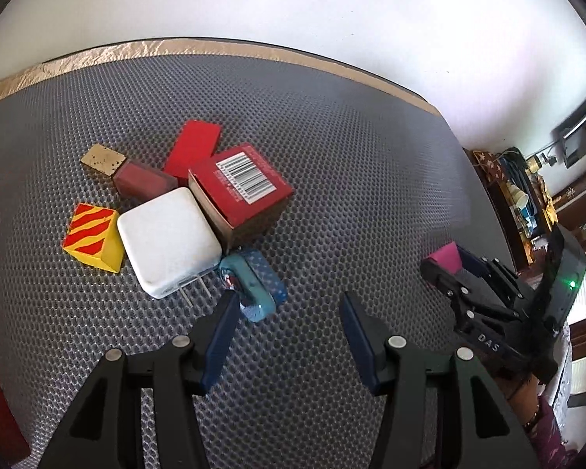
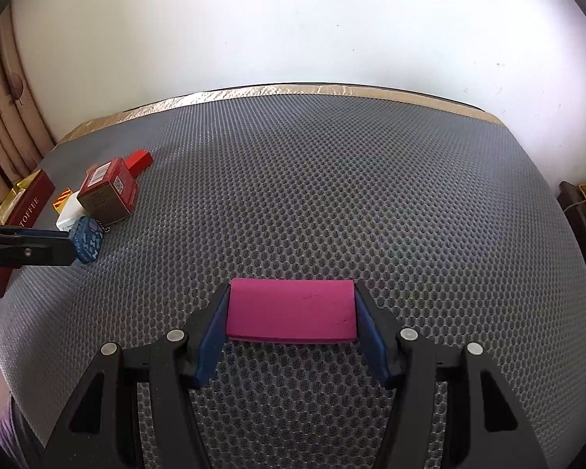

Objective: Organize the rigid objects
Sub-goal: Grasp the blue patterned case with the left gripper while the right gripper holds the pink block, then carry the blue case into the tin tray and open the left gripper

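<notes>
The right gripper is clamped on a flat magenta foam block at six o'clock on the grey honeycomb mat — apparently mid-carry — so next it needs hauling toward the ten-o'clock cluster of small boxes, beside which the left gripper hangs, jaws apart and empty.

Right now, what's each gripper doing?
Left gripper: open, holding nothing.
Right gripper: shut on the pink block.
</notes>
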Demonstrator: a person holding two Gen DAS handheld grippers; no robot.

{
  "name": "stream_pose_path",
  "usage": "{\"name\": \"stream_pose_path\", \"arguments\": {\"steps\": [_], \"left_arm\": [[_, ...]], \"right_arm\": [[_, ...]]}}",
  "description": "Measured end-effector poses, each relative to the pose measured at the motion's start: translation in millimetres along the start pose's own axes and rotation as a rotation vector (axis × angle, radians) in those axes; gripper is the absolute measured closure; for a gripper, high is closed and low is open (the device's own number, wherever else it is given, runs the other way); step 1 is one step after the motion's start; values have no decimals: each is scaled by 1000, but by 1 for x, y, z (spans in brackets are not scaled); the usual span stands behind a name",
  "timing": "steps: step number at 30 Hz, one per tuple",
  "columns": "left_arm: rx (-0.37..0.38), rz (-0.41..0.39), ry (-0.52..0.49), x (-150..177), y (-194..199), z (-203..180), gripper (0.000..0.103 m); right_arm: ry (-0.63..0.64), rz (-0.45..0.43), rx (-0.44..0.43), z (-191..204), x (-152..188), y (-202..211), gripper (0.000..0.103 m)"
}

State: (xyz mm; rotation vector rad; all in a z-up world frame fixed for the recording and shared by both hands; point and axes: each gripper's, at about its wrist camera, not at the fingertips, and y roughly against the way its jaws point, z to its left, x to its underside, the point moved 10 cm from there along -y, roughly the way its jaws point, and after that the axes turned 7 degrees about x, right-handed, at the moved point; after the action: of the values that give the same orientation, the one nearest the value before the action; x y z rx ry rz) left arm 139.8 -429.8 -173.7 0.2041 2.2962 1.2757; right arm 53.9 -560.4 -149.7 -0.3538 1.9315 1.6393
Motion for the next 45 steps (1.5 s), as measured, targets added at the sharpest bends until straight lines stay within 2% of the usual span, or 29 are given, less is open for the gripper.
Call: {"name": "stream_pose_path", "arguments": {"steps": [6,7,8,11,15,21,26,29,31,34,37,39,42,43,45], "left_arm": [[-21,19,26,-4,-19,5,49],[-26,28,33,-4,-23,5,51],[-36,40,45,-3,-28,7,62],[-73,38,33,-5,-33,6,80],[-48,9,34,-3,-25,5,82],[3,-26,-21,16,3,-23,82],[1,-64,23,44,53,-10,82],[-58,-109,58,55,101,22,82],[-131,-134,70,56,129,54,82],[-261,-155,105,50,169,120,82],[-381,-159,92,30,185,179,82],[-404,-167,95,16,187,212,82],[-382,-156,116,-5,175,238,82],[-406,-159,124,-13,171,248,82],[-380,-148,140,-21,160,258,82]], "right_arm": [[-12,0,-16,-5,2,4,46],[-14,0,-18,-5,2,5,46],[-16,1,-21,-6,2,5,46],[-23,0,-25,-8,2,6,46],[-26,1,-26,-10,2,8,46],[-22,6,-14,-10,2,6,46],[-10,11,1,-9,2,4,46],[3,13,13,-7,2,3,46],[9,15,21,-6,3,2,46],[23,17,38,-5,3,1,46],[34,19,53,-4,3,-1,46],[38,20,59,-4,2,-2,46],[44,22,70,-3,2,-3,46],[46,23,72,-3,2,-3,46],[48,23,74,-2,1,-4,46]]}}
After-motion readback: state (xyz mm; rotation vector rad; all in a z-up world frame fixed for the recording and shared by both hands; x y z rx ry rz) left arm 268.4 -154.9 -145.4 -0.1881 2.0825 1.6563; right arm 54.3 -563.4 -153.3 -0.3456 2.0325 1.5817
